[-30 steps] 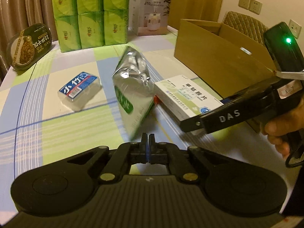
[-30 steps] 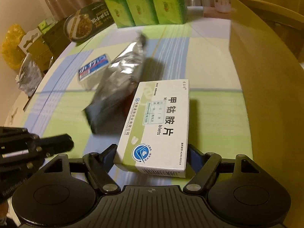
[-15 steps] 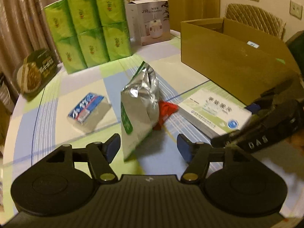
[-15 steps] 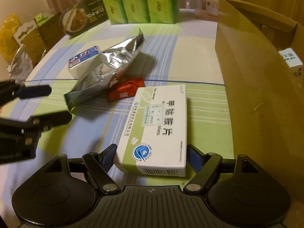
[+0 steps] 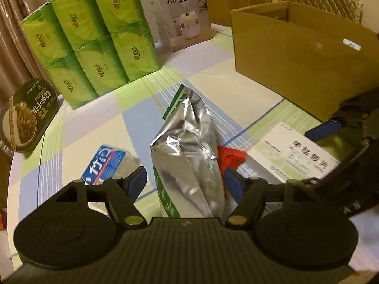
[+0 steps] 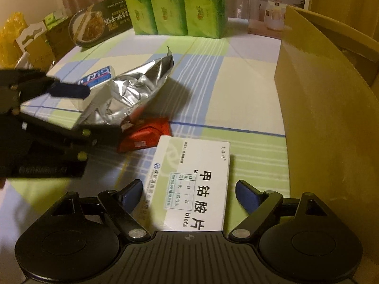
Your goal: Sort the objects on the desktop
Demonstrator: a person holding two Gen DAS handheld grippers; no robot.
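Silver pouch point(image 5: 187, 156) hides most of the red packet point(image 5: 231, 157).

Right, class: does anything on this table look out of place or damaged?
Yes: the silver foil pouch is crumpled, its top torn open, lying tilted over a red packet. The white medicine box lies flat and looks intact.

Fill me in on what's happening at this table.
A person is sorting items with two handheld tongs. The left tongs are open around a silver foil bag, not gripping it. The right tongs are open on either side of a white medicine box lying flat. The cardboard box stands beside it.
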